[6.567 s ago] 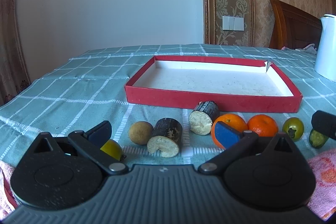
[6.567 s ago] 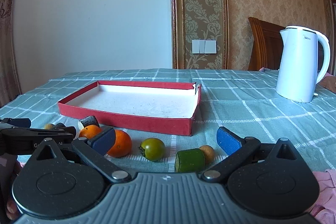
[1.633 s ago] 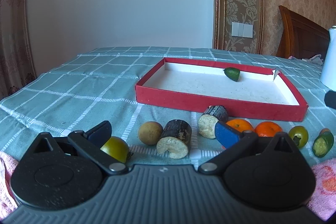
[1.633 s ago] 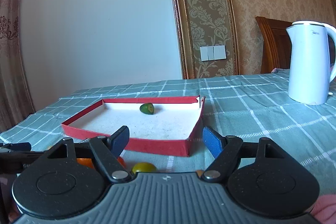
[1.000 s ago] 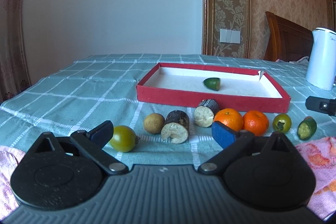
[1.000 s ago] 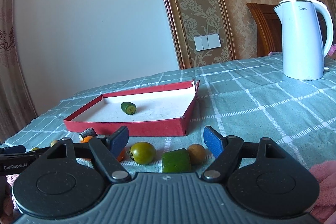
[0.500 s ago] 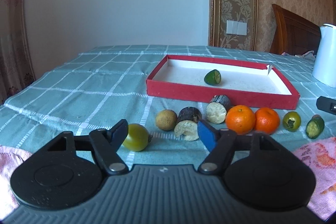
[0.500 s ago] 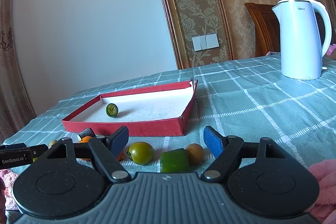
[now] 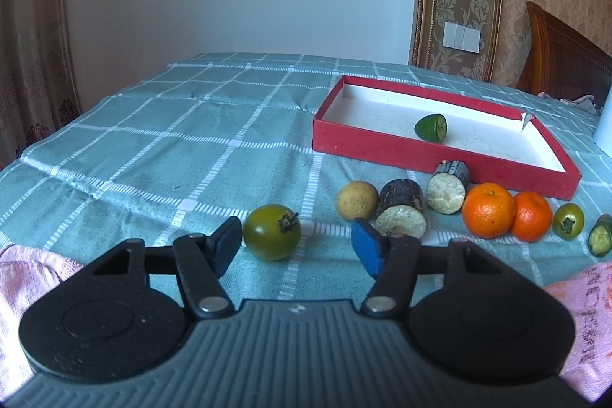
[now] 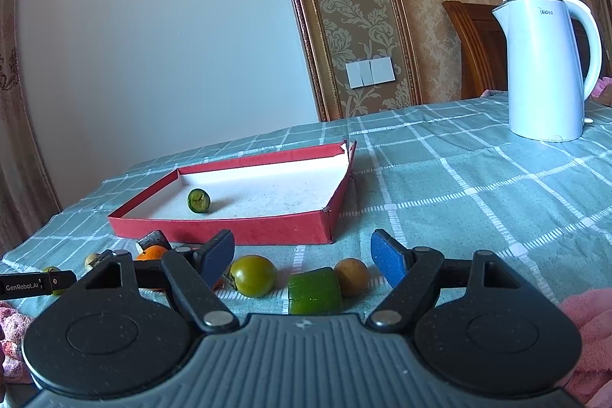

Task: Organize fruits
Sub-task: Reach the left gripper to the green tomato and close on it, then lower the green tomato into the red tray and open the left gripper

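Green tomato (image 9: 272, 231) between closing left tongs (image 9: 297, 245), untouched, right tongs (image 10: 302, 257) wide, empty

black left gripper (image 9: 296, 241), blue-padded jaws, ribbed grey body, silver pivot screws.

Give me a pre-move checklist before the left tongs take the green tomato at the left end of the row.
1. Green tomato sits between the left tongs pads: ok.
2. Pads gripping it: not ok; the jaws have just been closing, but a gap shows on the right side.
3. Neighbouring brown round fruit stands apart from the tomato: ok.
4. Red tray has bare floor beside the green piece: ok.
5. Right tongs open and empty: ok.
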The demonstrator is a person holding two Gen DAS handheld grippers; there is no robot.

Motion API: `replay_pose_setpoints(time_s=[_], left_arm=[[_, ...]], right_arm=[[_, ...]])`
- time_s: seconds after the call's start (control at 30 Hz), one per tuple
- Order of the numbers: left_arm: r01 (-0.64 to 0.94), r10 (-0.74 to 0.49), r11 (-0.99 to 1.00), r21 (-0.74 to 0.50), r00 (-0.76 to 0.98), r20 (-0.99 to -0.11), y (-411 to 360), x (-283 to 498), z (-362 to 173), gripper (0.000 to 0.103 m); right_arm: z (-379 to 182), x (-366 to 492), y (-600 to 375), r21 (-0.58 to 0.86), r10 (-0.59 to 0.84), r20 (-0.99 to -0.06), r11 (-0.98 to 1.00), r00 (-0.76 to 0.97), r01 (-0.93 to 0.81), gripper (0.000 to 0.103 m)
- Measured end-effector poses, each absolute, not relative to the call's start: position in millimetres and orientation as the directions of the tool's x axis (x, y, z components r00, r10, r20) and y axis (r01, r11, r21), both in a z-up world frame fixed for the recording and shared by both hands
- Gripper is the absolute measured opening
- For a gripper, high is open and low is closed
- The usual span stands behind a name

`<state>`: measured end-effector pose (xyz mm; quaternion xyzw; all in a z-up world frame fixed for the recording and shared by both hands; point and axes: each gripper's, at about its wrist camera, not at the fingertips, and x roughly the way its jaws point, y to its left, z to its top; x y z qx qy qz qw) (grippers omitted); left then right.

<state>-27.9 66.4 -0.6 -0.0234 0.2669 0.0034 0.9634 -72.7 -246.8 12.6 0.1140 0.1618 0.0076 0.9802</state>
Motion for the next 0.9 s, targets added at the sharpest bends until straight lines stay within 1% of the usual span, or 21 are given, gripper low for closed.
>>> replay_pose_setpoints(time_s=[0.03, 0.07, 0.17, 0.27, 0.4, 0.47, 0.9], left_arm=[[-0.023, -0.010, 0.998, -0.055, 0.849, -0.528, 69, -25, -2, 0.047], [-0.030, -0.010, 0.997, -0.065, 0.840, -0.543, 72, -22, -4, 0.044], [-0.041, -0.005, 0.997, -0.072, 0.840, -0.543, 76, -19, -5, 0.041], [-0.042, -0.005, 0.996, -0.075, 0.839, -0.545, 76, -17, -3, 0.032], [-0.051, 0.005, 0.996, -0.067, 0.826, -0.563, 73, -14, 0, 0.032], [-0.038, -0.013, 0.996, -0.078, 0.824, -0.567, 70, -14, 3, 0.032], [0.055, -0.056, 0.998, -0.018, 0.849, -0.525, 18, -8, 31, 0.032]], right_arm=[[13, -73, -247, 0.224, 0.050, -0.315, 0.974, 0.948, 0.023, 0.078], [12, -73, -247, 0.223, 0.049, -0.315, 0.975, 0.948, 0.023, 0.078], [12, -74, -247, 0.220, 0.044, -0.314, 0.975, 0.948, 0.027, 0.078], [13, -75, -246, 0.213, 0.039, -0.313, 0.977, 0.949, 0.031, 0.079], [13, -75, -244, 0.204, 0.033, -0.311, 0.978, 0.950, 0.033, 0.079], [14, -75, -244, 0.205, 0.031, -0.310, 0.978, 0.950, 0.035, 0.079], [13, -75, -247, 0.233, 0.042, -0.308, 0.972, 0.951, 0.033, 0.079]])
